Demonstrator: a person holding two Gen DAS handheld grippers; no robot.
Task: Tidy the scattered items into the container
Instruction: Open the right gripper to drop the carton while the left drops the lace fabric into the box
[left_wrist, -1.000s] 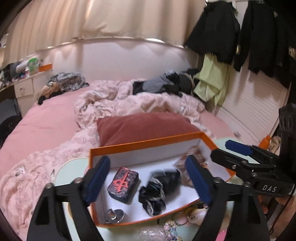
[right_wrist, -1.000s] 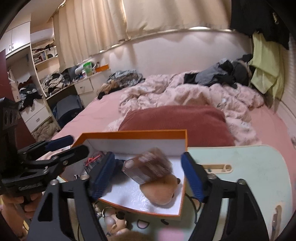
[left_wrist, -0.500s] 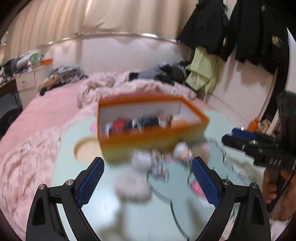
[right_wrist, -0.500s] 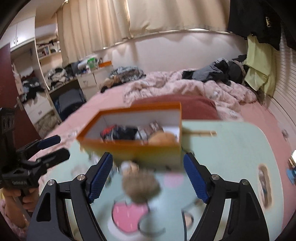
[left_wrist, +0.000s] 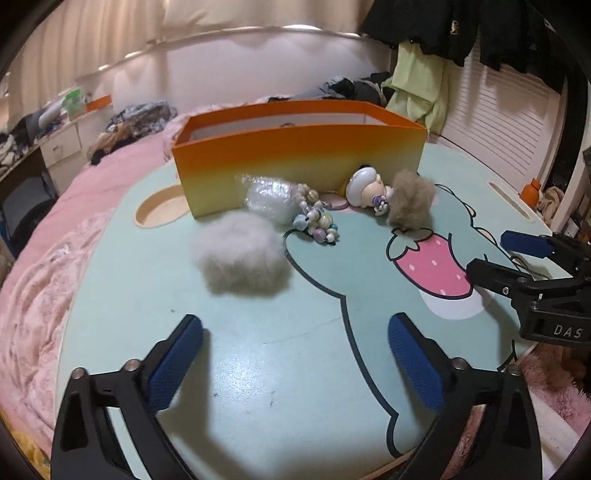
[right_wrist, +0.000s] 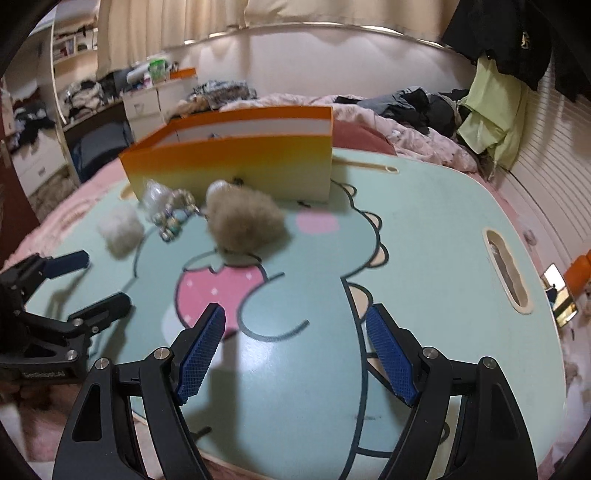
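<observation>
Your left gripper (left_wrist: 295, 354) is opening, jaws spread wide over bare table (left_wrist: 258, 369), nothing between them. Your right gripper (right_wrist: 295, 350) stands apart too, empty. Orange box (left_wrist: 299, 155) sits at the table's far side; its near wall hides the contents. In front of it: grey fluff ball (left_wrist: 240, 254), bubble-wrap bundle (left_wrist: 271, 197), bead string (left_wrist: 314, 221), small figurine (left_wrist: 369, 186), brown pompom (left_wrist: 412, 201). The pompom (right_wrist: 243, 221) hides the figurine in the right view, which is blurred.

Near half of table (left_wrist: 258, 369) bare, free passage; grey puff (left_wrist: 239, 254), beads (left_wrist: 317, 221), brown puff (left_wrist: 412, 201) crowd box (left_wrist: 295, 162) front.
</observation>
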